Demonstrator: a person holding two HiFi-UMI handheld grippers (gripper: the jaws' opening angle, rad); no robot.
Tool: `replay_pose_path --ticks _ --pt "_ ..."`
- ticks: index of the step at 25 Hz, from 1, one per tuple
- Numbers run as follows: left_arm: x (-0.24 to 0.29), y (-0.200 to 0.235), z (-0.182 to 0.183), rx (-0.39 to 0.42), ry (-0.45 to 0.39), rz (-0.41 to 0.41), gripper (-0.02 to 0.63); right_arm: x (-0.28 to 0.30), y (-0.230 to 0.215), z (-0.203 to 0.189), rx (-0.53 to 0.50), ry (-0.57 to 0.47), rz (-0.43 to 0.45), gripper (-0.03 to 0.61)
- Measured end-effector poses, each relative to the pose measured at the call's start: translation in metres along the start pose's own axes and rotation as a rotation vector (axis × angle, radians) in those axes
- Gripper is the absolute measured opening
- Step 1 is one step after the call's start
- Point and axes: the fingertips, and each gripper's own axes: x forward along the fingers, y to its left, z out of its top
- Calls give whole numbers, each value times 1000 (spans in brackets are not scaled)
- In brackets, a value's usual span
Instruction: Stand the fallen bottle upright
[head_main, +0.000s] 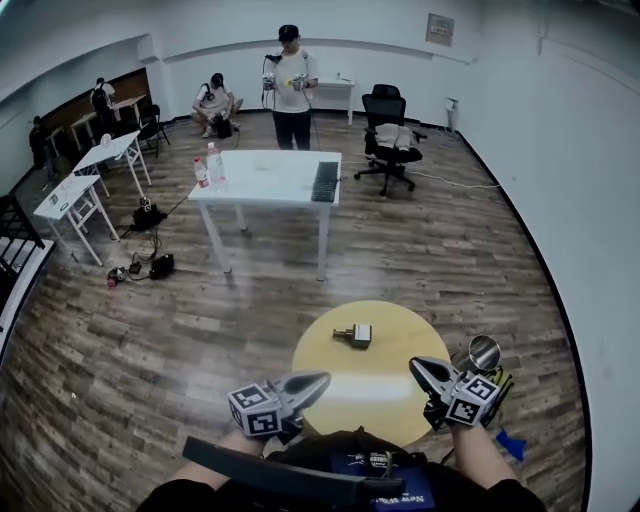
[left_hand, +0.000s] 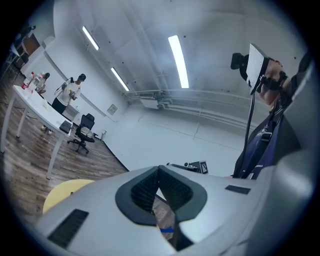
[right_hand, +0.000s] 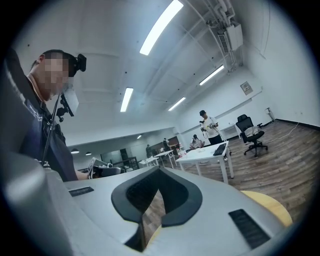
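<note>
Nothing of the task is done yet. The bottle lies on its side in the far half of the round yellow worktop, a little short of the far edge. It is small in the head view, so I can only guess that its cap points toward the left edge.

The left tongs hover over the near left edge and the right tongs over the near right edge. Both are well apart from the bottle, and each has its jaws pressed together on nothing.

All the work is left: one pair of tongs must open, reach across the worktop, close on the bottle, tip it onto its base and let go with it standing.
</note>
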Motion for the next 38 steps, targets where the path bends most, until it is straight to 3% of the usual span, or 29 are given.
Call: replay_pose_path --ticks 9,19,22,25,28,33,38 --pt "104 36 0 -7 -31 115 3 13 -111 25 -5 29 146 12" --pt "211 67 -19 -73 -50 211 3 31 -225 28 -125 110 261 13" --pt "208 89 -23 -78 -23 228 3 58 -238 23 -129 111 245 15" --pt "197 121 -27 -86 6 216 3 93 -248 5 -206 138 218 17" --pt "188 151 -30 -100 38 177 3 128 -253 -15 -244 177 174 71" --pt "162 197 -33 -101 67 141 3 184 -247 -69 -347 289 183 119" --pt "119 242 -38 -128 78 159 3 246 -238 -132 -423 415 197 144"
